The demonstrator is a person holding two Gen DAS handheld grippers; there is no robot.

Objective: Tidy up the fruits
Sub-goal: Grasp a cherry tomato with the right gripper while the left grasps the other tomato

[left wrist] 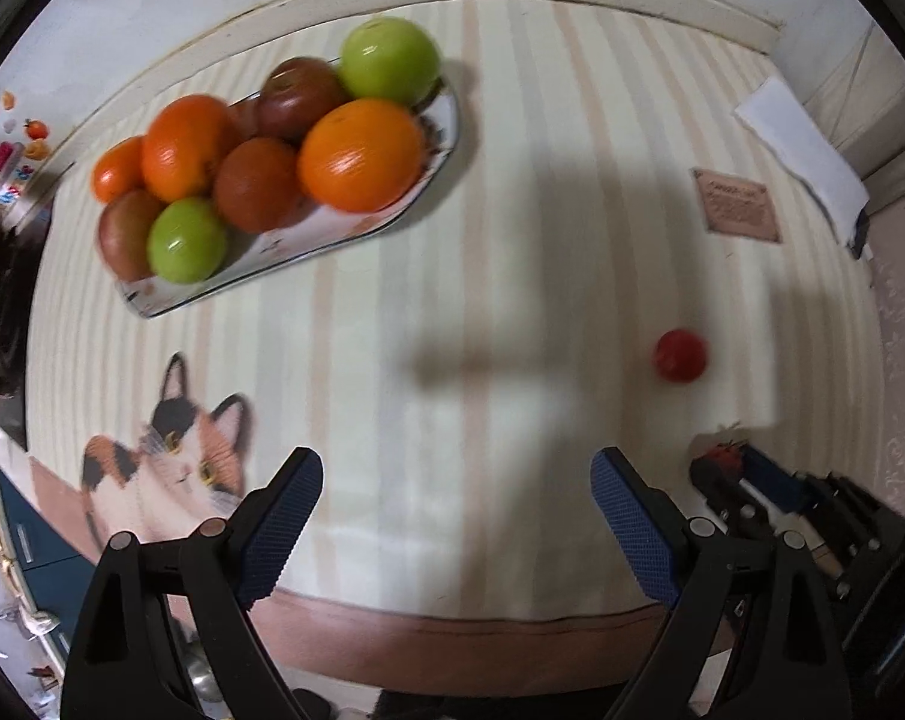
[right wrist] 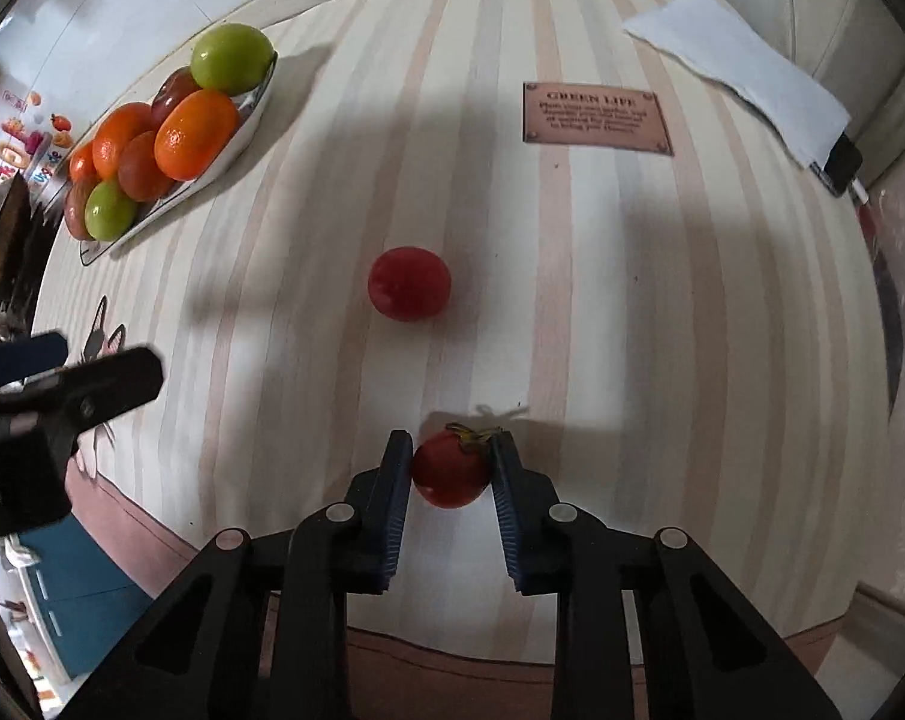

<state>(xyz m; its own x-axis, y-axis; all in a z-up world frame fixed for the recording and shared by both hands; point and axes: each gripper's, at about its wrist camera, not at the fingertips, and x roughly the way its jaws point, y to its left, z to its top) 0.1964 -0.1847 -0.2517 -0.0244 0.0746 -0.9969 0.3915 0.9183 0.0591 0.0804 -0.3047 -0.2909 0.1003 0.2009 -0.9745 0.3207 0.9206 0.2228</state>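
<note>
Right wrist view, nearest: my right claw [right wrist: 452, 468] is clamped on a small red tomato [right wrist: 450, 471], blue pads pressing it from both sides, green stem end tilted up toward the far pad.
Left wrist view, nearest: my left claw [left wrist: 457, 516] stands wide apart over the bare striped desk [left wrist: 512, 252], nothing between its pads.
Cat print: a calico cat picture [left wrist: 173, 468] lies on the desk cover just beside my left claw's left finger.
Second tomato: another red tomato [right wrist: 409, 283] sits loose on the desk, a little beyond my right claw and apart from it.
Fruit plate: a white oblong plate [left wrist: 437, 126] lies farther off to the left, piled with oranges [left wrist: 361, 155], green apples [left wrist: 390, 60] and darker reddish fruit [left wrist: 299, 96], all touching one another.
Plaque print: a brown label reading GREEN LIFE [right wrist: 596, 118] is printed on the desk cover at the far right.
Far edge: a white folded cloth [right wrist: 740, 72] lies by the desk's far right corner, with a dark phone-like thing [right wrist: 843, 165] at its end.
</note>
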